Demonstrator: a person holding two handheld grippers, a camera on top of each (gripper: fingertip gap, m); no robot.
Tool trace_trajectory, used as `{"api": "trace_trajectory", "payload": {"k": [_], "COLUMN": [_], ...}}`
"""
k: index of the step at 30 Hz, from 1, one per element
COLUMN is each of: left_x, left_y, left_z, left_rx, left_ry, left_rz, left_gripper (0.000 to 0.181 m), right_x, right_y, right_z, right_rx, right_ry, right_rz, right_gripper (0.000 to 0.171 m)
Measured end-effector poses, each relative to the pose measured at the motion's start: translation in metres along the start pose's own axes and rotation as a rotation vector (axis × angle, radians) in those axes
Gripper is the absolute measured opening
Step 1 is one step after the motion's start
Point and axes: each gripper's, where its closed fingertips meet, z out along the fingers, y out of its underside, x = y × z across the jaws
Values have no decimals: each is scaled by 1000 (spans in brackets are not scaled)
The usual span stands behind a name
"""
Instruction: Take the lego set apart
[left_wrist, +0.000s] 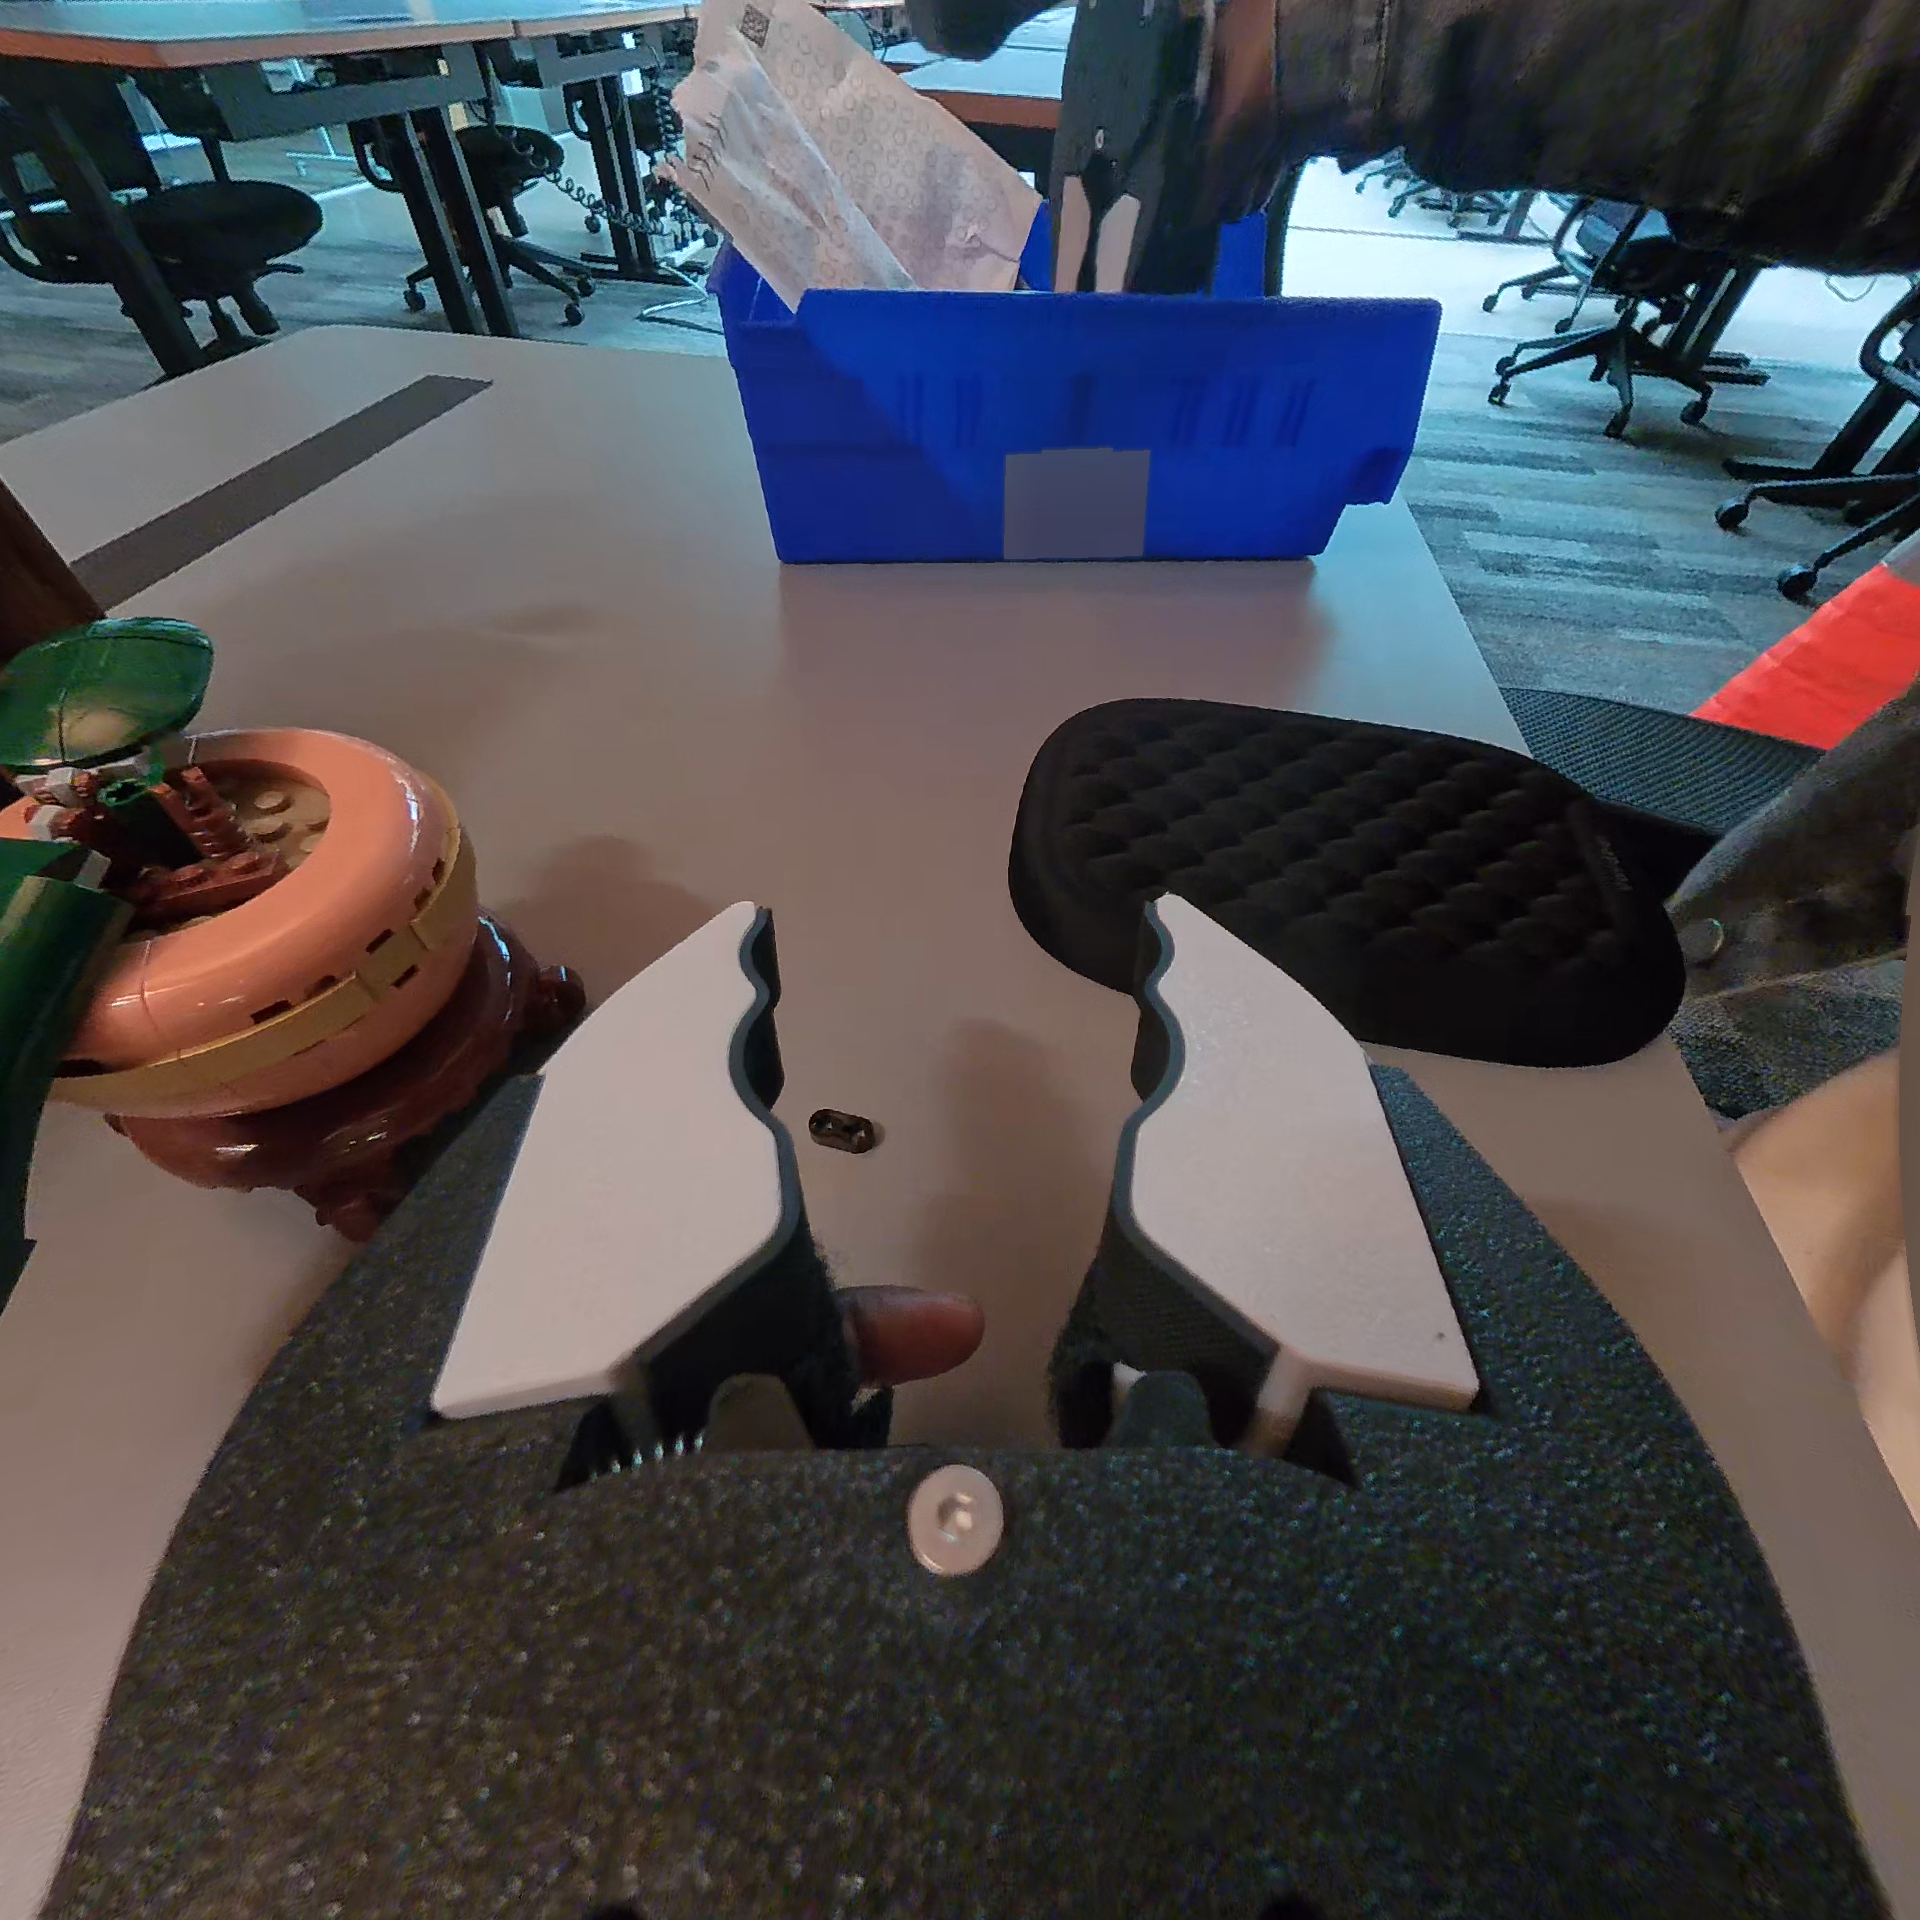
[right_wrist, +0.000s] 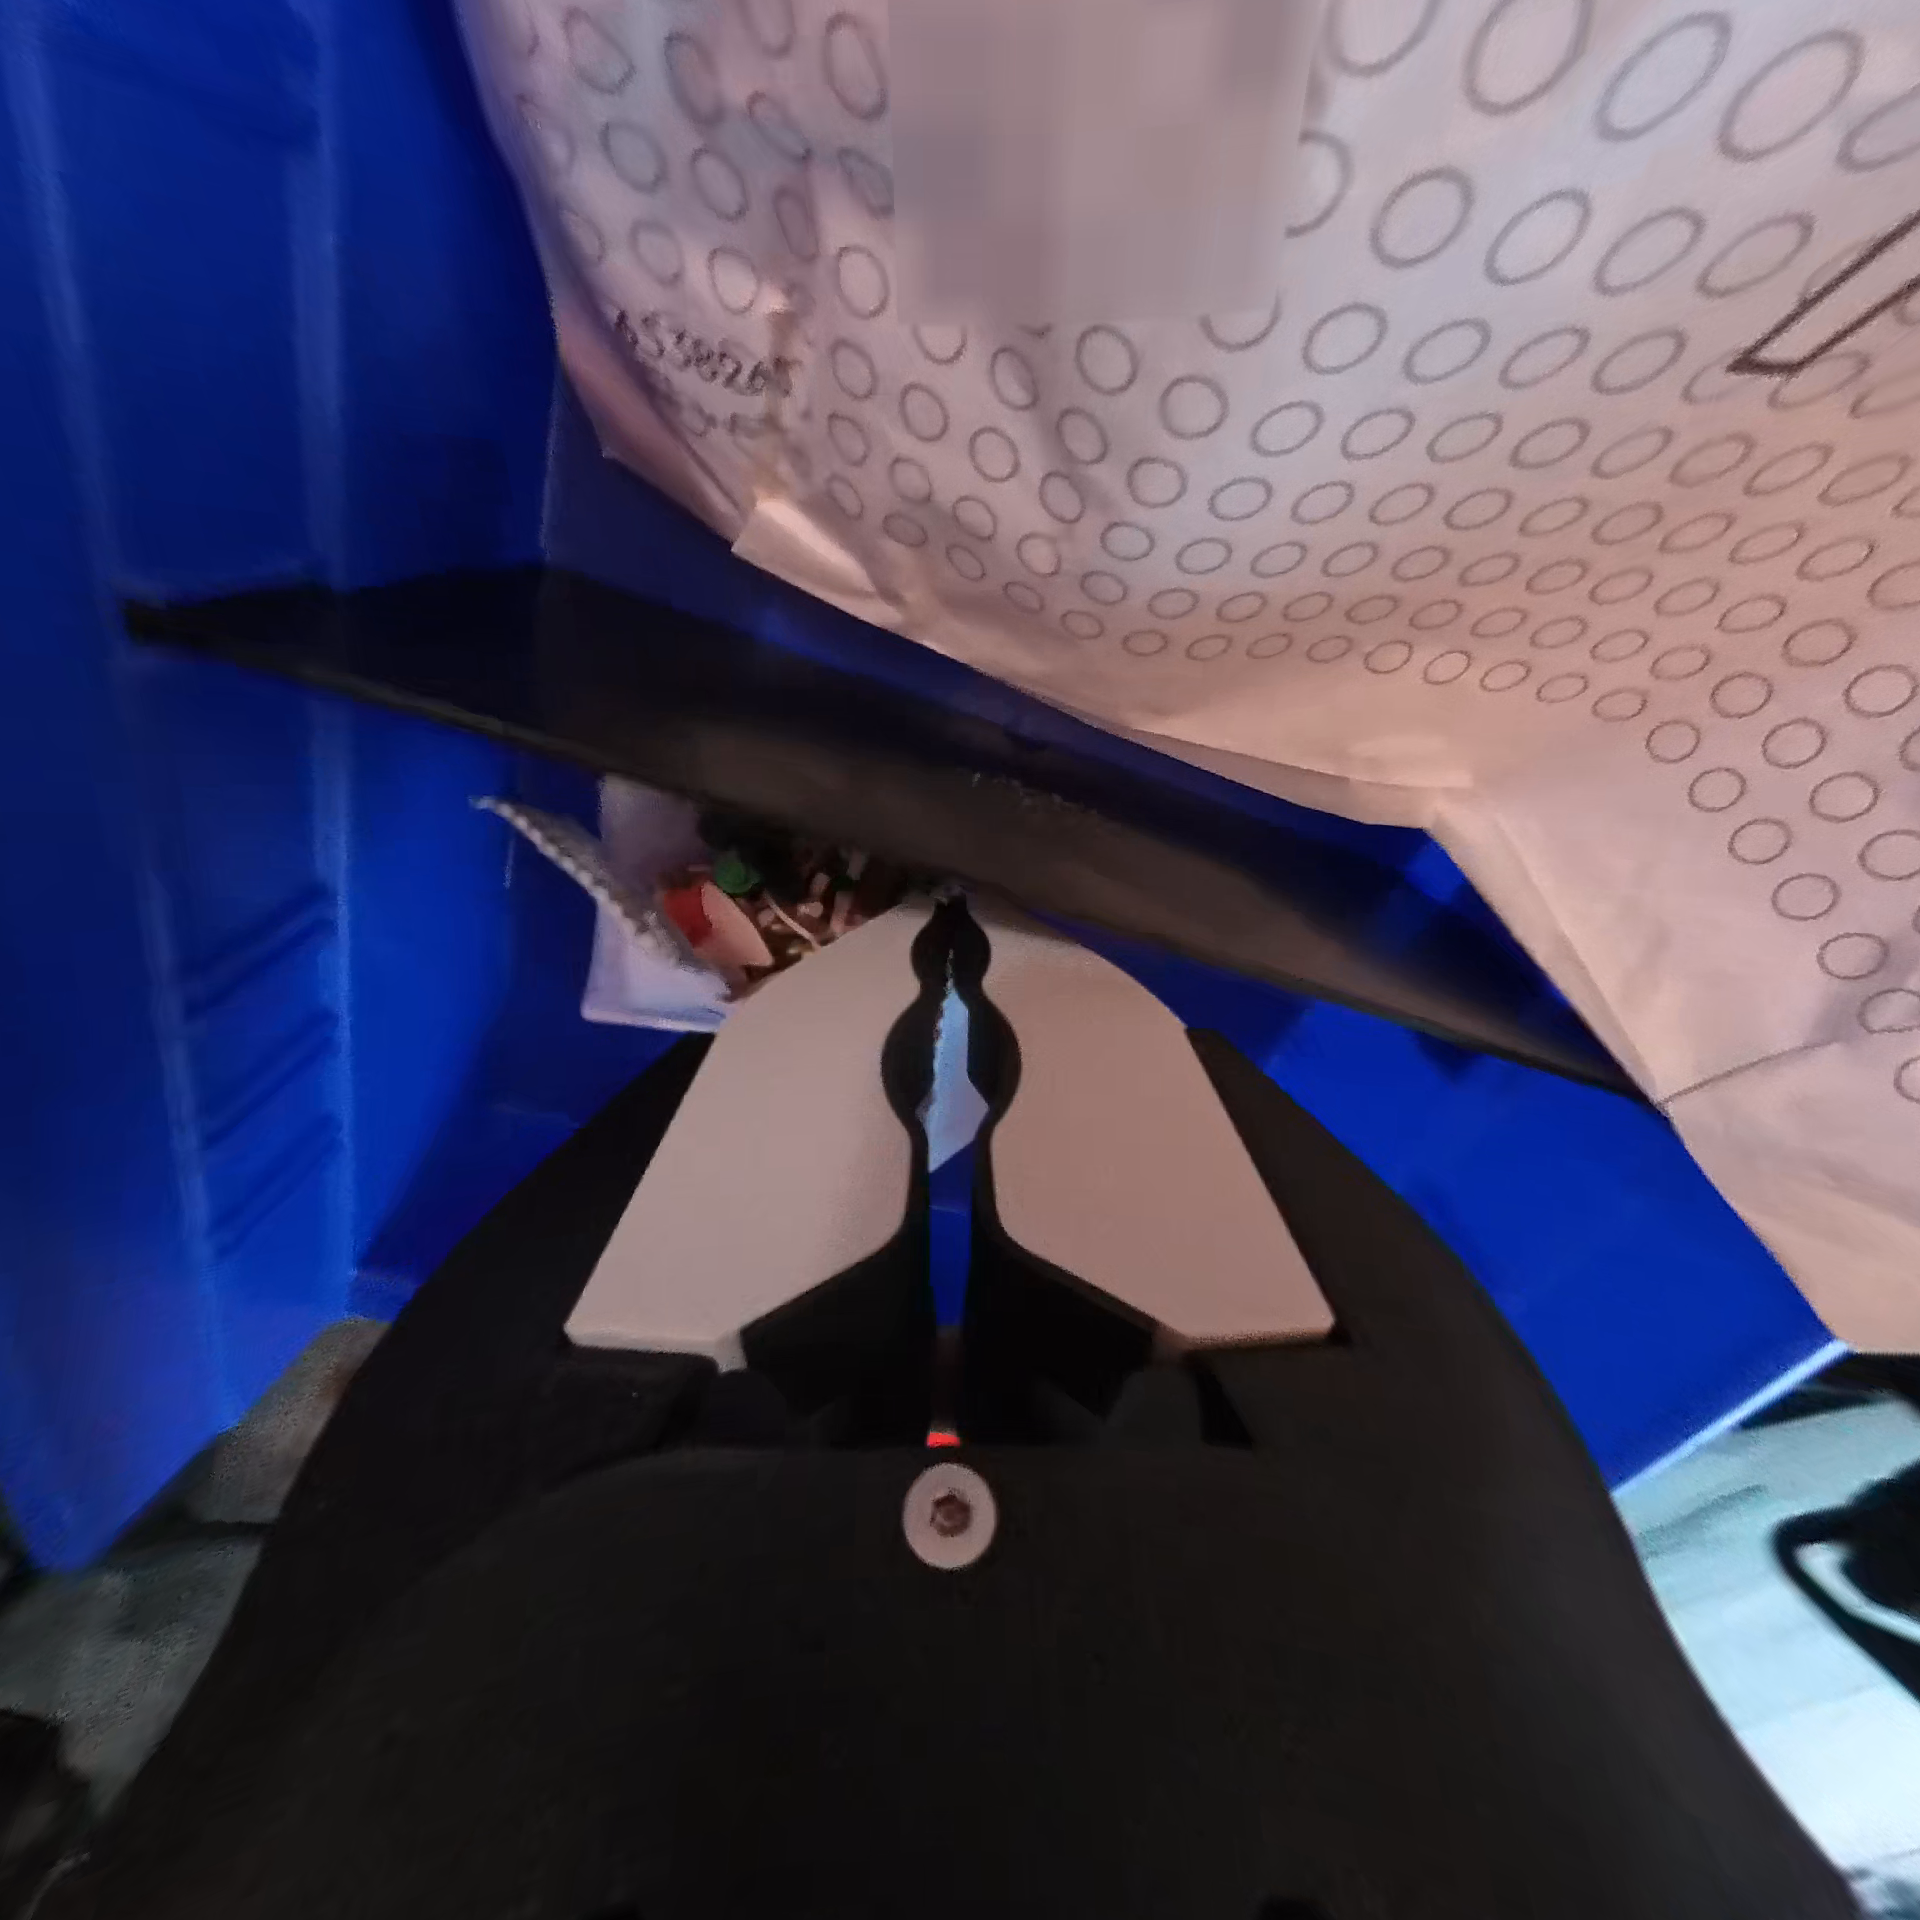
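A lego plant set (left_wrist: 270, 935) with a pink pot, a brown base and green leaves stands on the table at the left in the left wrist view. A small dark lego piece (left_wrist: 842, 1129) lies on the table between my left gripper's fingers. My left gripper (left_wrist: 956, 956) is open and empty, low over the table, just right of the pot. My right gripper (right_wrist: 951, 920) is shut, its tips down inside the blue bin (right_wrist: 260, 727) above loose lego pieces (right_wrist: 748, 914). I cannot tell if it holds anything. It also shows in the left wrist view (left_wrist: 1101, 249) reaching into the bin (left_wrist: 1070, 426).
A paper bag printed with circles (right_wrist: 1351, 468) and a black flat sheet (right_wrist: 831, 748) fill much of the bin. A black padded wrist rest (left_wrist: 1351, 883) lies on the table (left_wrist: 644, 675) at the right. Office chairs and desks stand beyond the table's far edge. My right fingertips sit around 40 cm from my left ones. From my left tips it is roughly 6 cm to the small dark lego piece (left_wrist: 842, 1129); from my right, 40 cm.
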Motion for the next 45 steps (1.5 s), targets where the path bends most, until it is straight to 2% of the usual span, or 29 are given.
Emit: {"api": "trace_trajectory", "payload": {"k": [4, 12, 20, 26, 33, 41, 45], "left_x": [-1, -2, -2, -2, -2, -2, -1], "left_y": [1, 4, 5, 4, 4, 5, 5], "left_z": [1, 2, 3, 2, 2, 3, 2], "left_rx": [-6, -21, -27, -23, -22, -24, -23], "left_ry": [-2, -8, -11, -10, -7, -7, -5], "left_rz": [-3, -4, -1, -2, -3, 2, 5], "left_gripper": [66, 66, 66, 66, 66, 66, 66], "right_x": [-3, -8, -11, -6, -2, -12, -14], "right_y": [2, -6, -22, -27, -28, -30, -27], "right_z": [-7, -19, -33, -32, -30, -28, -25], "right_rx": [90, 410, 668, 707, 756, 637, 596], "right_ry": [-17, -61, -146, -251, -302, -189, -176], "right_rz": [-89, -244, -197, 0, 125, 42, 31], "right_gripper": [0, 0, 0, 0, 0, 5, 16]}}
